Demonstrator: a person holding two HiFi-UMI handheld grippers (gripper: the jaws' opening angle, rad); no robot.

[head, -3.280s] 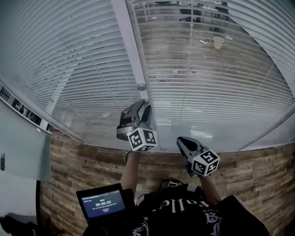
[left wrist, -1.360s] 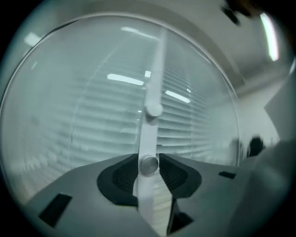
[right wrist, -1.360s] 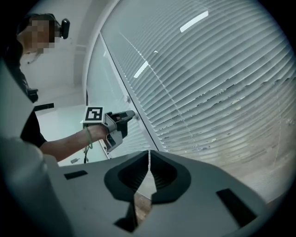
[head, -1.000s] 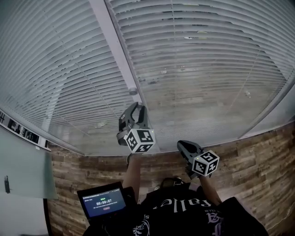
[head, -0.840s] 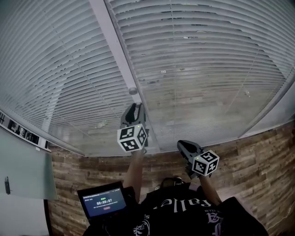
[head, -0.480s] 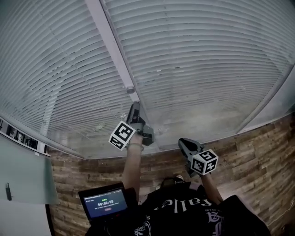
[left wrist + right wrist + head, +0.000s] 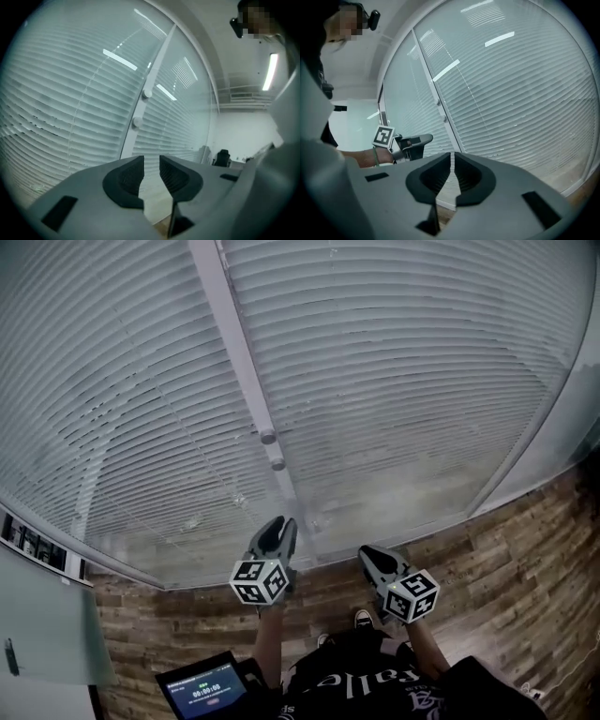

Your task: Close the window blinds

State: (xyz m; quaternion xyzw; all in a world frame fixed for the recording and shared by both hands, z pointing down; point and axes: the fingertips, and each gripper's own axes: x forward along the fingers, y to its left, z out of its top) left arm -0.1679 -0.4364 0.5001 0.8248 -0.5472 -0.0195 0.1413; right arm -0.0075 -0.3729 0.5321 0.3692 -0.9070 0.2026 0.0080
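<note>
White slatted blinds (image 7: pixel 403 381) cover the glass wall, and their slats lie turned nearly flat, so little shows through. Two round knobs (image 7: pixel 269 437) sit one above the other on the white mullion (image 7: pixel 225 324); they also show in the left gripper view (image 7: pixel 146 94). My left gripper (image 7: pixel 278 529) hangs below the knobs, apart from them; its jaws are closing with nothing between them (image 7: pixel 151 161). My right gripper (image 7: pixel 373 557) is held low to the right, shut on nothing (image 7: pixel 452 157), facing the blinds (image 7: pixel 520 93).
A small screen (image 7: pixel 200 688) glows at the person's left hip. A pale panel (image 7: pixel 37 634) stands at the far left. Wood plank floor (image 7: pixel 506 559) runs along the wall's foot. An office chair (image 7: pixel 221 157) stands farther along the room.
My left gripper was up at the lower knob and rolled over there; it has since dropped away below it. The slats have turned from see-through to nearly flat. The right gripper stayed put.
</note>
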